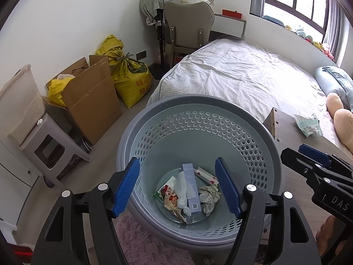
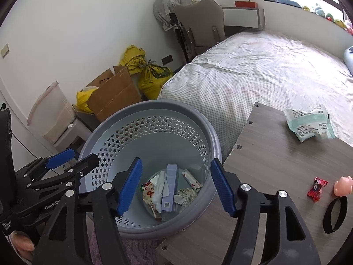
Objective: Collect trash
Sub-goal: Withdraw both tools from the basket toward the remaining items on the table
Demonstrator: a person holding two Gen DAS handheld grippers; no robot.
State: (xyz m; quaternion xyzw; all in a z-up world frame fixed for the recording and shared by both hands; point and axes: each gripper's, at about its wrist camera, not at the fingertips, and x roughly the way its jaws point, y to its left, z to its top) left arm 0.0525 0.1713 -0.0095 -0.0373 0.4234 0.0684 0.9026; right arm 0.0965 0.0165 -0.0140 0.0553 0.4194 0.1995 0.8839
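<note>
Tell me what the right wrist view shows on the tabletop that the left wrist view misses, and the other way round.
Right wrist only: a red candy wrapper, a black band and a small pink toy on the table.
Left wrist only: plush toys on the bed.
Both: the bin holding trash, the teal-and-white packet on the table, both grippers open and empty.
</note>
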